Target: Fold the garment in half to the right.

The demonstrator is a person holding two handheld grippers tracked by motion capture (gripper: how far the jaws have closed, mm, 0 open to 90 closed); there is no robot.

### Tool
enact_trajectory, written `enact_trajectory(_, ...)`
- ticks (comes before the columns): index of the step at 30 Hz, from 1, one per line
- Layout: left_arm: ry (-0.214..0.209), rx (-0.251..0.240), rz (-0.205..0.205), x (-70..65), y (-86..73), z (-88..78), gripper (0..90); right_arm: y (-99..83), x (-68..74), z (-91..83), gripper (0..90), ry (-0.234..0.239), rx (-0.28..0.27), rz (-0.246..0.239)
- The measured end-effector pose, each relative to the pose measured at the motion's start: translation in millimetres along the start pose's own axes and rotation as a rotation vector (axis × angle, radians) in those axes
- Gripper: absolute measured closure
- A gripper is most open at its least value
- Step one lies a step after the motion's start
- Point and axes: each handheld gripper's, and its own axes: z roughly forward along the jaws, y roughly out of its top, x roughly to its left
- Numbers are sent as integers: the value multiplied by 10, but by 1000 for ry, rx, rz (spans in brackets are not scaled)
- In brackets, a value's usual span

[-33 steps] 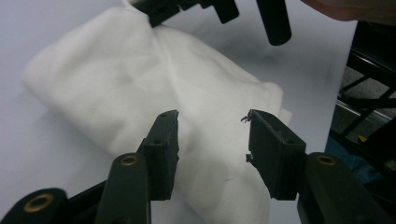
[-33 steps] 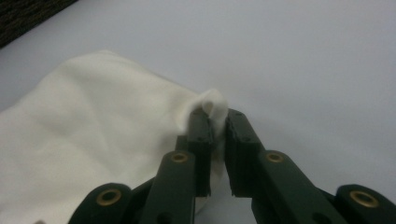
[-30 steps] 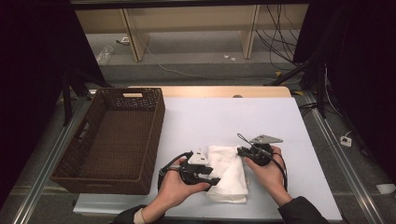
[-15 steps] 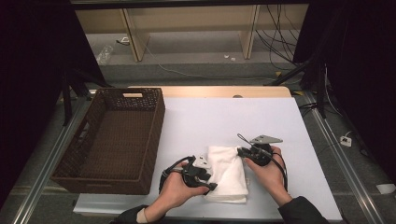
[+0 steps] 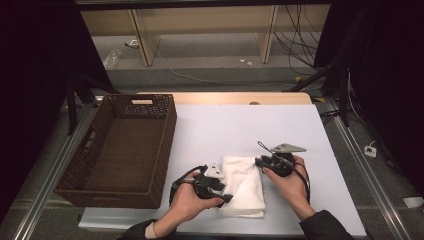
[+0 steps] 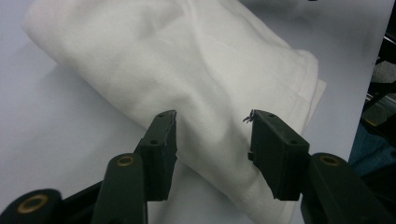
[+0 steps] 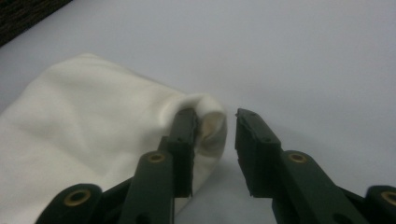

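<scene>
Opening on both sides: the right gripper (image 7: 214,122) jaws have just been spread off a cloth (image 5: 243,184) corner, which is seen bunched between them against the left pad, no longer pinched. The left gripper (image 6: 212,123) jaws have been opened slightly and are held apart over the fold, nothing clamped. The cloth is left folded on the table (image 5: 240,125), near edge, beside the basket (image 5: 120,150). Folding is judged finished; release is likely under way.

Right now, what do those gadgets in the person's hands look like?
Each hand holds a black two-jaw gripper: left gripper, right gripper. Flat dark jaws, brass-coloured rivets, trailing black cables. The right carries a grey three-cornered plate. Dark sleeves cover the forearms.
</scene>
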Motion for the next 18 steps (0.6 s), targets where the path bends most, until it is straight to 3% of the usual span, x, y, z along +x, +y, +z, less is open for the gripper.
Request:
enact_trajectory(5, 9, -34, -16, 28, 6, -28, 465, 6, -22, -16, 612, -5, -7, 4)
enact_trajectory(11, 12, -62, -2, 78, 20, -68, 394, 14, -66, -48, 519, -9, -24, 7)
enact_trajectory(18, 26, -69, -26, 119, 21, -84, 312, 30, -129, -92, 446, 3, -49, 8)
